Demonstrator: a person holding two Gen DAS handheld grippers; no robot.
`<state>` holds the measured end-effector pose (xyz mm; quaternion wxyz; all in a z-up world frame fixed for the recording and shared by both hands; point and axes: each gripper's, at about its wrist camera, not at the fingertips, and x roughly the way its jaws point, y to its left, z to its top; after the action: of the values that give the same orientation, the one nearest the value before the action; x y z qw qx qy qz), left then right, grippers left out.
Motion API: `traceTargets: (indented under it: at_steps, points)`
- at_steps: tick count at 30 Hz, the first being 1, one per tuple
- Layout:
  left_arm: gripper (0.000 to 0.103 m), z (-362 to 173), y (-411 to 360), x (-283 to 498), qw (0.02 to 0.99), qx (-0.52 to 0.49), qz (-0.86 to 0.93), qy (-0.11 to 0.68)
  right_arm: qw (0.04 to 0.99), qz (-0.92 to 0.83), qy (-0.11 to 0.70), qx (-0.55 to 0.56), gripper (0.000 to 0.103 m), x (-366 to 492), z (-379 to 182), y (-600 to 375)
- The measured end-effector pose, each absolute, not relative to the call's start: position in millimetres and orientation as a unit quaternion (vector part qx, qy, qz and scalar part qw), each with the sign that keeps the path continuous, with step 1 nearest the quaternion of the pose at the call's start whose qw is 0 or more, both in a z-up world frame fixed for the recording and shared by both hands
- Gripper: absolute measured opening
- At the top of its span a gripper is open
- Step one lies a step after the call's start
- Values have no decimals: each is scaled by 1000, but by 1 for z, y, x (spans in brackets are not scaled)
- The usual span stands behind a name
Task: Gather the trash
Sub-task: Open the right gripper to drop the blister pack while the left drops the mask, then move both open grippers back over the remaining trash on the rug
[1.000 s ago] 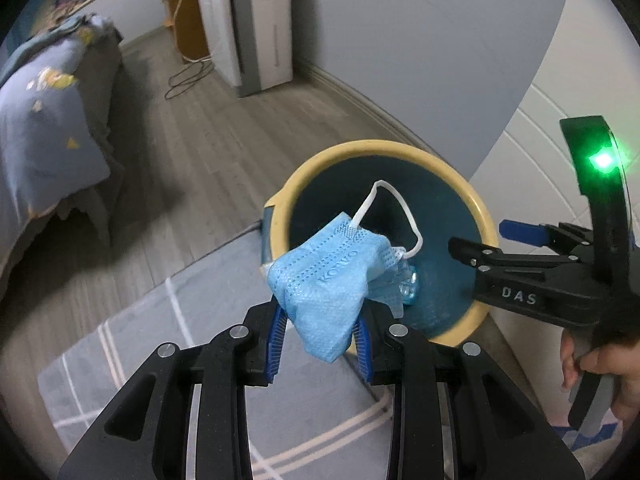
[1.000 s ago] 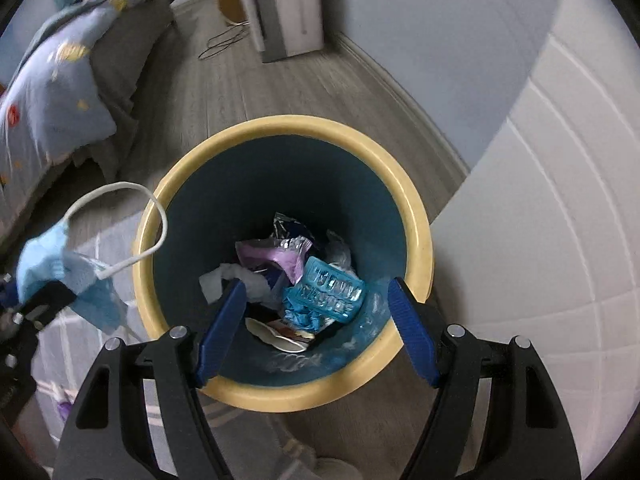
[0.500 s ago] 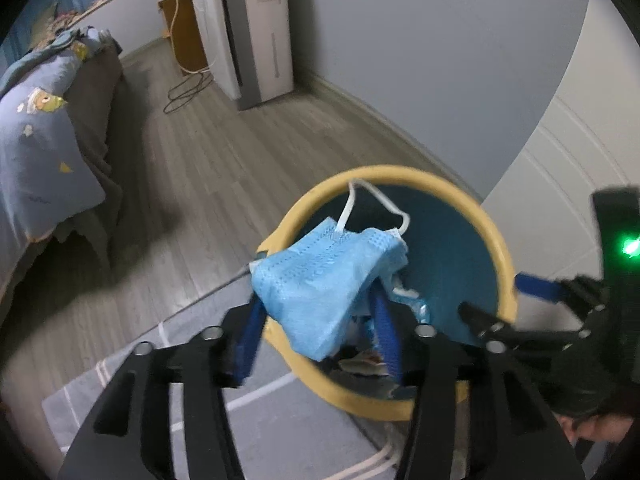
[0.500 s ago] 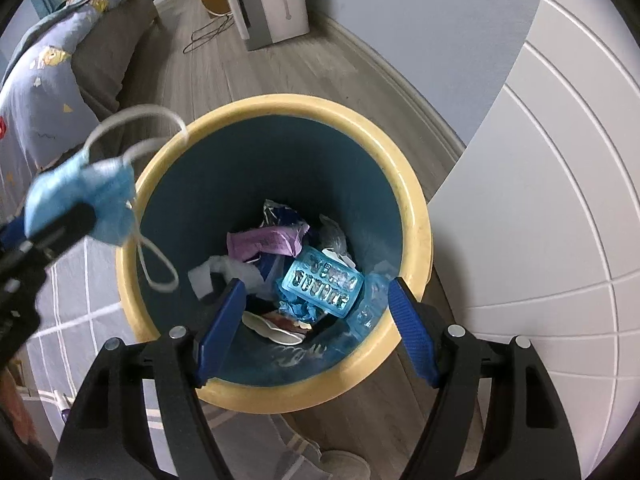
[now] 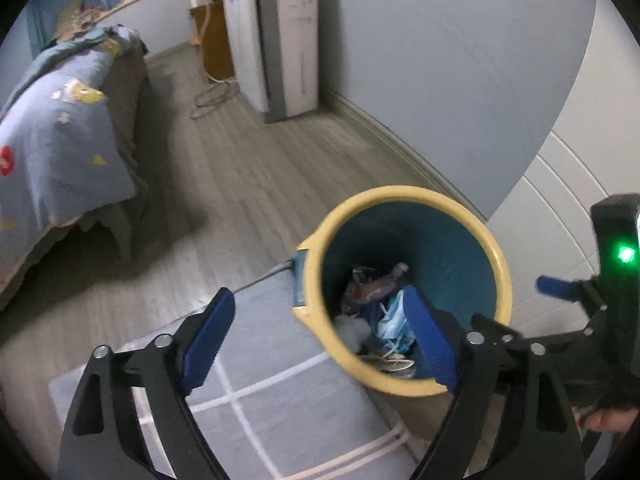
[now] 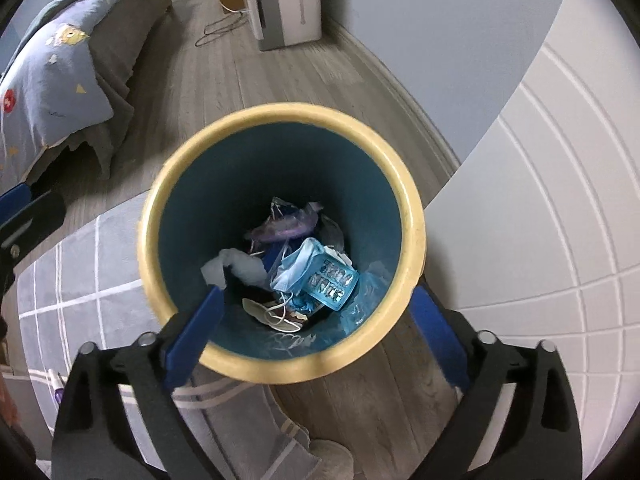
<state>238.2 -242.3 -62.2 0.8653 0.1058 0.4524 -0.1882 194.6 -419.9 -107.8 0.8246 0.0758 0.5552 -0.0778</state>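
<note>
Since the earlier frame, the blue face mask (image 6: 294, 270) had left my left claw (image 5: 320, 340) and lay inside the bin (image 6: 412, 216), draped over the heap of trash at its bottom, touching the pale blue blister tray (image 6: 332, 282) with one white ear loop trailing toward the near wall. Both claws had just been opening: the left claw's jaws stood wide apart with nothing between them, and my right claw (image 6: 316, 338) likewise gaped empty, its blue pads straddling the near rim of the bin without touching it.

Key relation: the mask sat below and ahead of both claws, deep in the bin, out of either claw's grip. In the right wrist view the bin mouth lay almost directly beneath the right claw; in the left wrist view it lay ahead and toward the right pad, with the left pad over the grey rug (image 5: 280, 392). The right claw was thus the one more squarely over the bin.

I judged this drop complete. Any further trash would lie outside the bin, on the rug or the wooden floor (image 5: 248, 176), so the coming move turned away from the bin rather than into it. A small white-and-purple item (image 6: 56, 384) showed at the left edge of the right wrist view on the rug; I could not tell what it was.
</note>
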Motion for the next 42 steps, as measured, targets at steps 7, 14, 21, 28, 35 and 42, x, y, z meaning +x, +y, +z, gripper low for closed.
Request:
traceTargets:
  at_steps: [7,14,21,28,35,42]
  points:
    - [94,-28,-189,207,886,74,-147,434,833,-56,537,122,97,168,-75,-392]
    - [95,-11,-134,155,897,77,-124,417,847,-33,522,100,97,132,-60,-329]
    - [95,-5,-72,111,903,50,-98,415,840,-4,533,97,97,91,-78,-270]
    - [95,-18,-23,70,904,39,-78,419,837,20,542,71,97,63,-100,-224]
    - [95,-42,17,50,897,33,-40,440,834,38,549,40,97,57,-115,-190]
    - [95,-60,48,44,884,15,-14,468,814,72,576,15,97,58,-143,-144]
